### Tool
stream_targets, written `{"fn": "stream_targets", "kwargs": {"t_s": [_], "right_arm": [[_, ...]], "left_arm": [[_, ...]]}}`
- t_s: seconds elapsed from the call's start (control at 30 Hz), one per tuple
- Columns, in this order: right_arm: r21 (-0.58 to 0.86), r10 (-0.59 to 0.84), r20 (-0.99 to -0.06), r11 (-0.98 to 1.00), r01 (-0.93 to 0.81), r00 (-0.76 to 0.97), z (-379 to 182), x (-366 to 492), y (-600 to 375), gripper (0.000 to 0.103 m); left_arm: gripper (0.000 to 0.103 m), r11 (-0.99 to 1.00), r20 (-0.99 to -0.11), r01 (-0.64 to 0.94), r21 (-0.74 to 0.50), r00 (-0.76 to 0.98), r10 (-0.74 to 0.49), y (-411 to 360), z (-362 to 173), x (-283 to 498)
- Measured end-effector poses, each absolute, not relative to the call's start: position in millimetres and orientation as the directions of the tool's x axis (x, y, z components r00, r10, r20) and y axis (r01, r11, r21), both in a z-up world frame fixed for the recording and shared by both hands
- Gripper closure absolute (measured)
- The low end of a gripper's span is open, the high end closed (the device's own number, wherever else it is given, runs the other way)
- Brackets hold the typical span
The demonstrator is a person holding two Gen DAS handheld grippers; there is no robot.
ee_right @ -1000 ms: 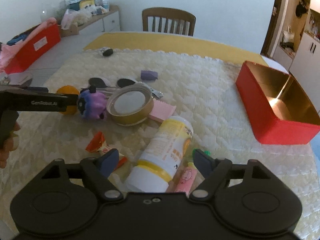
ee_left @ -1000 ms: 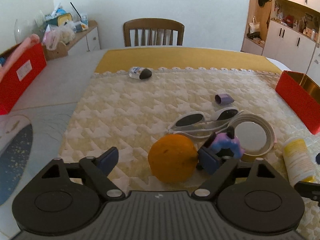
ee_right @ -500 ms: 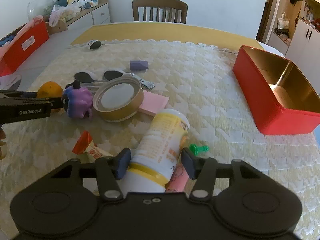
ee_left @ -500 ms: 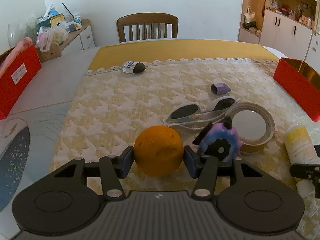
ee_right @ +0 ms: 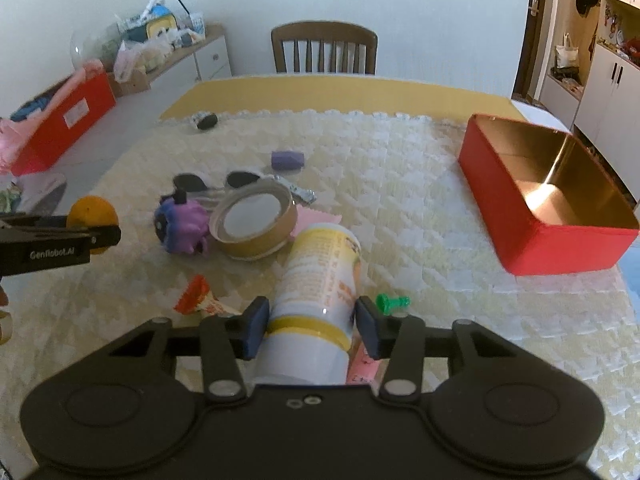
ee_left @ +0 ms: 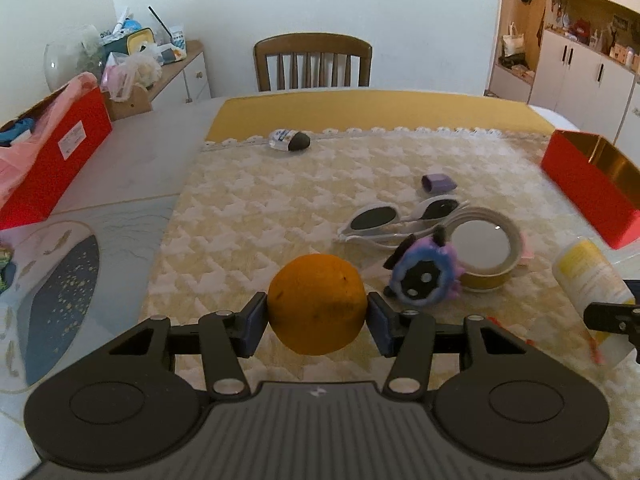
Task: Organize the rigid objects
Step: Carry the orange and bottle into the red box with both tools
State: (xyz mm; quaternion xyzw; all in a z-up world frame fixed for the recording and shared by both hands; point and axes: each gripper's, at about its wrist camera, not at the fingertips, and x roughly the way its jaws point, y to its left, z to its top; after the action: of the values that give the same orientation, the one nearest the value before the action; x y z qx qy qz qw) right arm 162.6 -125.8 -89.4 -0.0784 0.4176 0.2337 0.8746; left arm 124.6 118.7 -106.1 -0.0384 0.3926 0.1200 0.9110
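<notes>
A quilted cream cloth covers the bench [ee_right: 400, 184], with a wooden chair [ee_left: 313, 62] at its far side and cupboards beyond. The open red box [ee_right: 548, 200] sits empty at the right edge of the cloth, well apart from the clutter, and looks the likely home for the rigid things.

Next in size is the white-and-yellow bottle [ee_right: 316, 300], lying with its far end toward the tape roll [ee_right: 256, 224]. The right claw [ee_right: 308, 326] straddles its near end; the jaws are closing, and the pads already sit against its sides. The orange [ee_left: 317, 304] is pinched between the pads of the left claw [ee_left: 317, 322], gripped at its widest part and seemingly clear of the cloth (its underside hangs free in the left wrist view).

Smaller pieces lie near: a purple toy [ee_right: 182, 226] touching the roll, sunglasses [ee_left: 400, 218] behind it, a purple cap [ee_right: 287, 160], a green peg [ee_right: 393, 303] just beside the bottle.

The step in hand appears to be a double pick-up. The next move probably calls for carrying both across to the box, keeping the long bottle from swinging into the roll, and lowering each inside before letting go.
</notes>
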Motion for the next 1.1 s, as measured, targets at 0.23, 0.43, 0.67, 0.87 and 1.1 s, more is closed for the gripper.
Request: {"fn": "stream_targets", "kwargs": {"t_s": [0.23, 0.43, 0.67, 0.87, 1.1], "right_arm": [[0.086, 0.368, -0.739, 0.883, -0.462, 0.565, -59.0, 156.5, -147.9, 0.057], [0.096, 0.364, -0.716, 0.897, -0.432, 0.595, -36.9, 160.5, -175.8, 0.057], [0.076, 0.350, -0.696, 0.904, -0.420, 0.627, -19.3, 184.2, -214.9, 0.057], [0.055, 0.345, -0.692, 0.901, -0.430, 0.634, -14.2, 219.1, -251.6, 0.057], [0.046, 0.358, -0.697, 0.887, -0.460, 0.621, -16.7, 266.4, -288.6, 0.057]], "left_arm": [[0.051, 0.983, -0.702, -0.181, 0.017, 0.698, 0.141, 94.0, -73.1, 111.7], [0.051, 0.995, -0.691, -0.097, -0.009, 0.720, 0.064, 63.3, -48.2, 117.8], [0.051, 1.000, -0.673, 0.000, -0.029, 0.739, -0.019, 10.5, -29.2, 144.2], [0.051, 0.998, -0.672, 0.038, -0.040, 0.739, -0.055, -39.3, -21.4, 183.8], [0.051, 0.999, -0.660, 0.051, -0.018, 0.750, -0.050, -95.9, -17.6, 239.3]]}}
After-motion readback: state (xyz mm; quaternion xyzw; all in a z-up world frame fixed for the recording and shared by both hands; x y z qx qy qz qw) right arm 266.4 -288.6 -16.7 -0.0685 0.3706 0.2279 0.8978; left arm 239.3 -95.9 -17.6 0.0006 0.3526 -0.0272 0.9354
